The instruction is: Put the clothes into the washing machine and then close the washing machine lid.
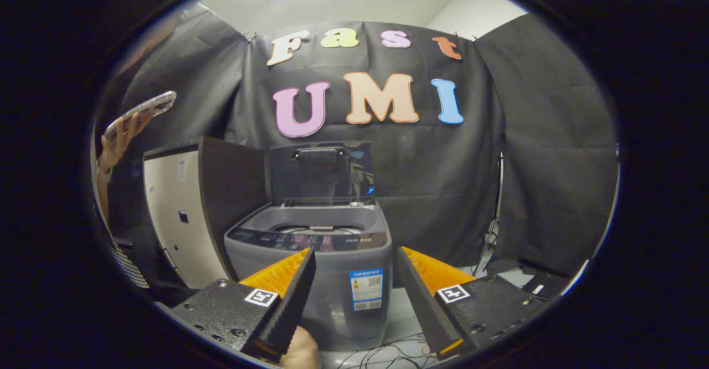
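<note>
I am holding the gripper (354, 291) with its fingers (293, 297) spread wide apart, gripping nothing. Just beyond them the washing machine (310, 269) is standing on the floor, its lid (321, 172) raised upright at the back. Beside it a cabinet (188, 214) is standing, and a raised hand (119, 139) is holding a phone (141, 113).

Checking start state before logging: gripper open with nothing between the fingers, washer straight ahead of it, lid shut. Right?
Not quite: the lid is up, standing open behind the tub of the washing machine, as the gripper view shows. The rest holds: the gripper is open, nothing held, with the machine just ahead of its fingers.
</note>
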A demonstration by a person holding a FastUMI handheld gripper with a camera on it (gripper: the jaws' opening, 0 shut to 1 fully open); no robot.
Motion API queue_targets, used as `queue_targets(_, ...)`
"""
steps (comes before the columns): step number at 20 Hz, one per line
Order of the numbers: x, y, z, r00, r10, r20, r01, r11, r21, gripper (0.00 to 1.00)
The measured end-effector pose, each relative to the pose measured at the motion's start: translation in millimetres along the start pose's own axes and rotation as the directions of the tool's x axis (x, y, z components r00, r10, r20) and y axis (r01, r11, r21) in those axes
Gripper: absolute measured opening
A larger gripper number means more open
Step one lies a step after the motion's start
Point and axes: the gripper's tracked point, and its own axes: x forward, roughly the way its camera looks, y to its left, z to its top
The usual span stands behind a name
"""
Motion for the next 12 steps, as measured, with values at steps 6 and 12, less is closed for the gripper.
queue_targets(6, -11, 4, -8, 1.0, 0.013, 0.004, -0.013, 1.0, 0.003, 0.9)
queue_targets(12, -12, 7, -6, 0.999, 0.028, 0.018, -0.028, 1.0, -0.001, 0.91)
